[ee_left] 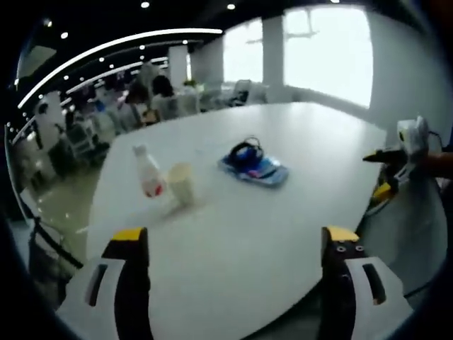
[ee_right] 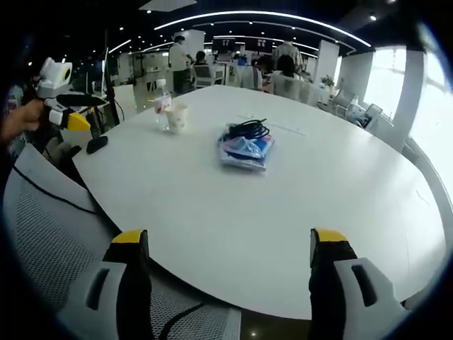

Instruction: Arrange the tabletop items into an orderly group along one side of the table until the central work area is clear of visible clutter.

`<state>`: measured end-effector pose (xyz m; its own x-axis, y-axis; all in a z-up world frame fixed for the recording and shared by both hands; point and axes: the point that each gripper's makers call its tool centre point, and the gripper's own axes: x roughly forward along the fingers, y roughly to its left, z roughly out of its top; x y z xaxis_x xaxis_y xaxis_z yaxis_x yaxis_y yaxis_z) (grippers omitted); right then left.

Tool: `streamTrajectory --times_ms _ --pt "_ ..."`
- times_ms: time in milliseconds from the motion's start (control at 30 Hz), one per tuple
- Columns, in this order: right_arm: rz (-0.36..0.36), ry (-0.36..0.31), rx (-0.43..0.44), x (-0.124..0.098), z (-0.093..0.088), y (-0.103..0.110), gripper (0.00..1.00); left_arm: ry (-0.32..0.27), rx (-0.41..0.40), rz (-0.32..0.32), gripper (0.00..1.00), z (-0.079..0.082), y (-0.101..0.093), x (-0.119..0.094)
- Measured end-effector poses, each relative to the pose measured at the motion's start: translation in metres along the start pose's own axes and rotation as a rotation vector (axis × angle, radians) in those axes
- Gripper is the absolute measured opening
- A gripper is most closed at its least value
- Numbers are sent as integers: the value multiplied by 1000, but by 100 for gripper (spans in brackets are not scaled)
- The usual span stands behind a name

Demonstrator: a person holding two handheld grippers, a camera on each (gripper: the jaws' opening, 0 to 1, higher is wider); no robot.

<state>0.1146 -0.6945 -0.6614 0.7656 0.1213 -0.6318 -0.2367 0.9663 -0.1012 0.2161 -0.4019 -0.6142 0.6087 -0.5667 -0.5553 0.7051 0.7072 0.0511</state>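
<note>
Looking across the scene: a big white table spread out under both views, its middle bare, with an open office of desks and seated people behind it and bright windows on one side.
Table: it was white and rounded at the edge, and the right gripper view showed it again from the near rim.
Chair: a grey mesh chair back sat just below the table edge in the right gripper view, with a dark cable over it.
Blue packet: a flat blue packet lay near the table's centre with a coil of black cable resting on top; same pair in the other view, packet and cable.
Bottle: a clear bottle with a red label stood upright, well apart from the packet; seen again farther off.
Cup: a pale paper cup stood just beside the bottle, upright; also here.
Dark small item: something small and black lay near the table edge; I could not tell what.
Left gripper: jaws spread wide, nothing between them, hovering off the table rim.
Right gripper: jaws equally wide, holding nothing, over the near edge.
</note>
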Motion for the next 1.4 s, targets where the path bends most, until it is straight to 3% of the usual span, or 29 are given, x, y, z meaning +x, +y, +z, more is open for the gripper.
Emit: streamTrajectory --times_ms 233,367,600,667,700,800,900,967,1267,1400 --pt "-7 13 -45 -2 -1 -1 100 -27 -43 -17 100 -10 -18 -2" --pt "4 12 -45 -2 -2 1 100 -38 17 -5 100 -5 -23 -2" --pt "11 19 -56 -2 -1 2 100 -47 32 -13 100 -5 -27 1" --pt "8 30 -88 -3 -1 2 100 -52 -12 -105 100 -5 -44 3" --pt "11 33 -99 -3 -1 3 100 -44 -42 -118 100 -6 -46 5" --pt "12 47 -127 -3 2 1 100 -45 -20 -100 100 -6 -42 4" --pt "13 50 -143 -1 10 -3 100 -62 15 -116 100 -6 -42 4" --pt "16 50 -153 1 15 -5 100 -27 25 -107 100 -14 -38 5" --pt "44 52 -275 24 64 -13 100 -27 81 -109 100 -17 -44 7" --pt "74 40 -319 33 84 -10 100 -30 61 -116 100 -17 -44 7"
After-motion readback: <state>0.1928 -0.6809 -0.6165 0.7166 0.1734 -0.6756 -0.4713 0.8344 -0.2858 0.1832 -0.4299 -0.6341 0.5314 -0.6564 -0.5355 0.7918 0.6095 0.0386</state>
